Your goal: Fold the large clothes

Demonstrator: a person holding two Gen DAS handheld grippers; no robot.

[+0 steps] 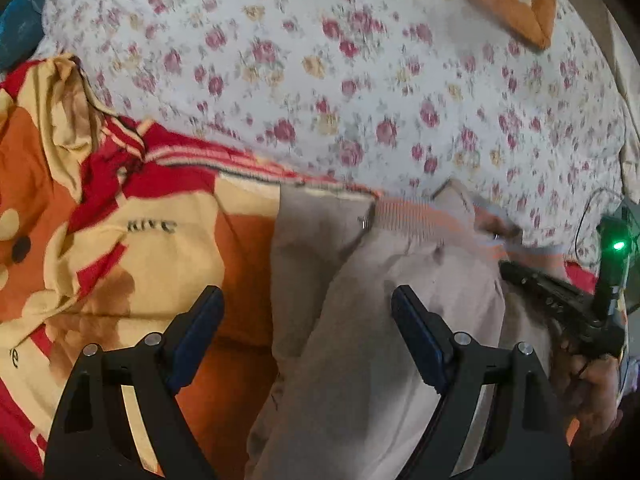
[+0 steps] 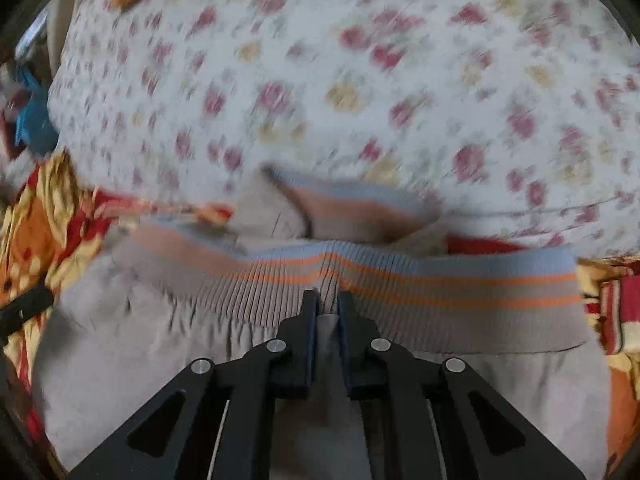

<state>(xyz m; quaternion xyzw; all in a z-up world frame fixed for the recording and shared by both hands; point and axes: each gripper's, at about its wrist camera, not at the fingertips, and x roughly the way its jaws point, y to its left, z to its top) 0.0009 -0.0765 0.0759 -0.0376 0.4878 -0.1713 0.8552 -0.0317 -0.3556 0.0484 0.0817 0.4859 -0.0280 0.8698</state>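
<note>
The beige jacket [image 2: 168, 360] lay spread on the bed, over a red-and-orange printed blanket [image 1: 132, 248] along the bed's near edge, with the floral sheet [image 1: 360, 80] beyond it. Its ribbed, orange-striped hem band [image 2: 460, 292] ran across the garment's far edge, where one part of the band was turned over on itself.

The right hand-held gripper [image 2: 327, 300] had its jaws nearly together, pinching the hem band at about its middle. The left hand-held gripper [image 1: 308, 304] stood with jaws wide apart above the jacket's left side, clamping nothing; whether its tips touched the cloth could not be told.

No completed fold was visible. In my judgement the task stood at an early stage: one hold taken on the hem, the second hold outstanding, and all folding remaining.
</note>
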